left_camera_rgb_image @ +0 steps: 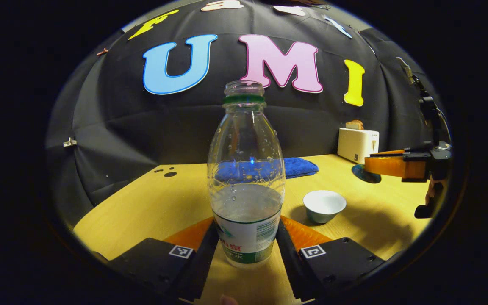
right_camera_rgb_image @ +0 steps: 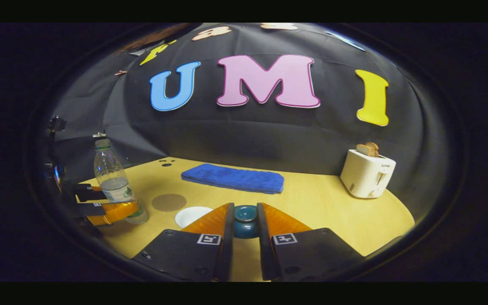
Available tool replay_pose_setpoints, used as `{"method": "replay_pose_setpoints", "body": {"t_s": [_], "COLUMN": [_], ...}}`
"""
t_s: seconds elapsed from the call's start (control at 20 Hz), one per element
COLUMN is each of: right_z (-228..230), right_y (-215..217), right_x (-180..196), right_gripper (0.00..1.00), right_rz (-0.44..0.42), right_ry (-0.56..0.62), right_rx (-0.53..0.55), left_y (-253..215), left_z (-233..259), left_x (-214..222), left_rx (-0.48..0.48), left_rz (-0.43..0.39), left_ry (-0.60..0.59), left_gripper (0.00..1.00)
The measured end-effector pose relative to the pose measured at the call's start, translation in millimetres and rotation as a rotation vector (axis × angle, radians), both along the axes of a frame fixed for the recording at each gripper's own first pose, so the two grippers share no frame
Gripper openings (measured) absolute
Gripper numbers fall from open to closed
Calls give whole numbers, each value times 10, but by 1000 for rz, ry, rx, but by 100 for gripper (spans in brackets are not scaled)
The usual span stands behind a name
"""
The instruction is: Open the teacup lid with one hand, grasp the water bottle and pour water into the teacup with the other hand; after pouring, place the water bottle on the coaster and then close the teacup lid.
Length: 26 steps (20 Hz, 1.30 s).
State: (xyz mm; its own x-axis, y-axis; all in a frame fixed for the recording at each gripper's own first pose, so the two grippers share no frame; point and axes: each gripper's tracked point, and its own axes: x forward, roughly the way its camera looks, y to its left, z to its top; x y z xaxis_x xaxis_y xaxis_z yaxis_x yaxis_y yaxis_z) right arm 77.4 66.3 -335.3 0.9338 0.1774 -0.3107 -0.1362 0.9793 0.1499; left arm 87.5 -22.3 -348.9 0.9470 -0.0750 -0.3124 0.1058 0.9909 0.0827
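Note:
A clear, uncapped water bottle [left_camera_rgb_image: 246, 169], about a third full, stands upright between my left gripper's fingers, which press on its labelled lower part; my left gripper [left_camera_rgb_image: 246, 226] is shut on it. The open white teacup [left_camera_rgb_image: 324, 205] sits on the table just right of the bottle. My right gripper [right_camera_rgb_image: 245, 210] is shut on the dark teal teacup lid [right_camera_rgb_image: 245, 226], held above the table. In the right gripper view the bottle [right_camera_rgb_image: 112, 178] and left gripper [right_camera_rgb_image: 131, 210] are at the far left, with the teacup [right_camera_rgb_image: 191, 216] and the round brown coaster [right_camera_rgb_image: 168, 202] beside them.
A folded blue towel [right_camera_rgb_image: 233, 178] lies along the back of the wooden table [right_camera_rgb_image: 311, 203]. A white toaster [right_camera_rgb_image: 367, 173] with toast in it stands at the back right. The right gripper [left_camera_rgb_image: 375, 166] with the lid [left_camera_rgb_image: 364, 174] hangs beyond the teacup in the left gripper view.

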Motion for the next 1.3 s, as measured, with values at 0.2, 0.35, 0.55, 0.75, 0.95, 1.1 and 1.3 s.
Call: {"method": "replay_pose_setpoints", "body": {"t_s": [0.2,0.35,0.55,0.75,0.95,1.1,1.3], "right_z": [-39,-30,-32,-51,-75,-66,-46], "right_y": [-192,-339,-536,-696,-829,-896,-923], "right_x": [-60,-91,-142,-189,-216,-216,-203], "right_gripper": [26,30,24,24,35,34,32], "right_rz": [-23,-41,-60,-77,-90,-98,-94], "right_ry": [9,4,-4,-3,-5,-8,-11], "right_rx": [-14,-19,-31,-38,-46,-43,-40], "left_y": [185,351,434,409,372,341,300], "left_z": [138,230,193,269,266,316,406], "left_x": [116,227,315,413,486,602,679], "left_rx": [229,479,768,997,1115,1204,1323], "left_rz": [18,9,-45,-88,-120,-135,-164], "left_ry": [-15,-17,17,-6,-10,-31,-66], "left_gripper": [76,76,76,76,76,76,75]}}
